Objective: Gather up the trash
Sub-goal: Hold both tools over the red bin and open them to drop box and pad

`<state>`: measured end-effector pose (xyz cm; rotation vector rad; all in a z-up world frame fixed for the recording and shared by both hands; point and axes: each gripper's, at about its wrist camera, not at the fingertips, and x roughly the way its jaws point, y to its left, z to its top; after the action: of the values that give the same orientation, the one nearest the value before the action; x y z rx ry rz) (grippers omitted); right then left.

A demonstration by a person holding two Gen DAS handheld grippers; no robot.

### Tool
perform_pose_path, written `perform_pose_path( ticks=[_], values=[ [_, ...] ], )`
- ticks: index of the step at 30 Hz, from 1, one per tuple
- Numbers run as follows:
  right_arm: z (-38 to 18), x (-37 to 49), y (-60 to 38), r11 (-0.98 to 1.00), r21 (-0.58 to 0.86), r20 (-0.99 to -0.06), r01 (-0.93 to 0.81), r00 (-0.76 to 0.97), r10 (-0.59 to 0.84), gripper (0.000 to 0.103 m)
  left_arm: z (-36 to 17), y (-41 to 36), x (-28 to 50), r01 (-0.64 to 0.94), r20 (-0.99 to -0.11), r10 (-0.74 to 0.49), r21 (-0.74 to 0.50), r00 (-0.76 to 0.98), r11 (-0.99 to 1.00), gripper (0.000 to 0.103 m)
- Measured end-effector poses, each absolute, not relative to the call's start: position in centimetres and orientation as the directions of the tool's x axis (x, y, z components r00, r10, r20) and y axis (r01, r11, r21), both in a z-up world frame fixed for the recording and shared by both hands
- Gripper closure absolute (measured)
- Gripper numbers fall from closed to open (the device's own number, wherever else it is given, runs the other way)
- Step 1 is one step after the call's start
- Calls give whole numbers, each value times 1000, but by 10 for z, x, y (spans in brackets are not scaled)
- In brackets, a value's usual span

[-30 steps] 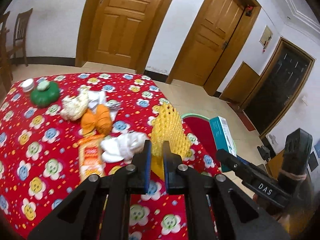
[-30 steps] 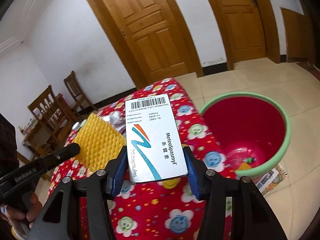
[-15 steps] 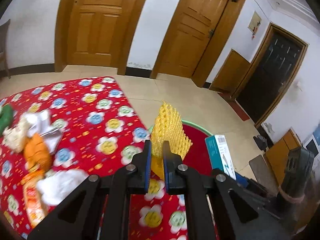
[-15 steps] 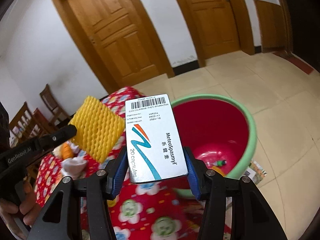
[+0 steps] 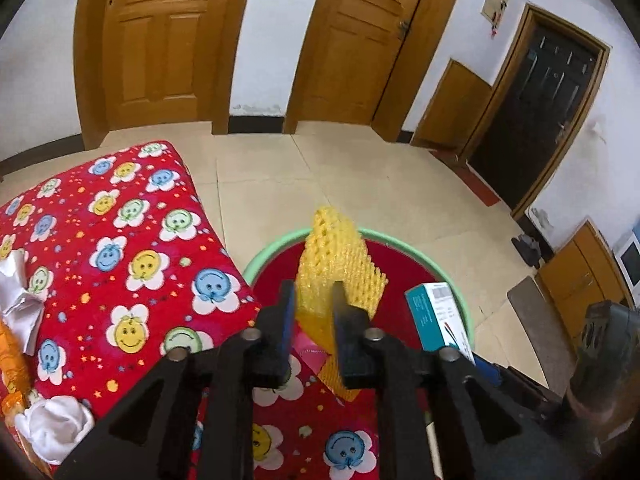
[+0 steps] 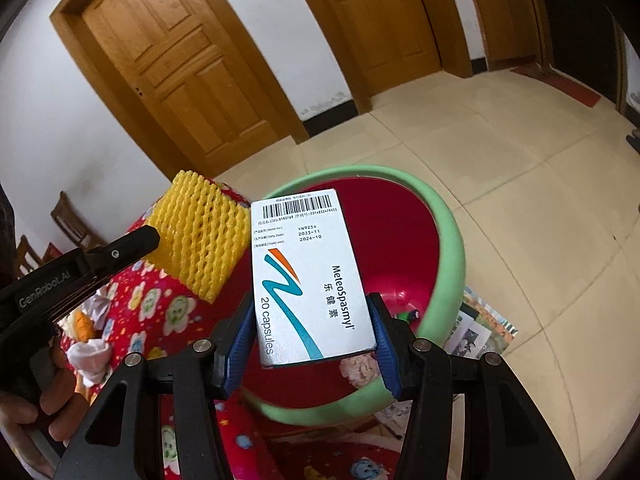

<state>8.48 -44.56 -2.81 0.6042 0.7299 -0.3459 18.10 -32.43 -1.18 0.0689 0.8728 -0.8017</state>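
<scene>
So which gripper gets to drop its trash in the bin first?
Probably the left gripper. Its jaws have just been opening around the yellow foam net, which hangs over the bin. The right gripper is over the bin too, but clamps its box.

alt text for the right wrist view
The right gripper clamps a white MeteoSpasmyl capsule box above a red basin with a green rim on the tiled floor. Beside it, the left gripper holds out yellow foam netting over a red flowered tablecloth.
</scene>
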Motion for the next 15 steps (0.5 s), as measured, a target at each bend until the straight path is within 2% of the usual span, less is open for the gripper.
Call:
perform_pose_path(
  ticks=[1,2,15],
  values=[
    [-30,84,-448,774,394,-710,495,699,-86,47,-13,-325,181,651,-709,-594,-252,379,716,72],
    [-32,84,-449,770,399,-710,499,699,-84,47,-13,-325,181,648,-711,-589,-246,385,721,71],
    [-31,84,-450,760,411,-708,504,701,-82,47,-5,-301,174,615,-717,-563,-237,411,752,71]
  ],
)
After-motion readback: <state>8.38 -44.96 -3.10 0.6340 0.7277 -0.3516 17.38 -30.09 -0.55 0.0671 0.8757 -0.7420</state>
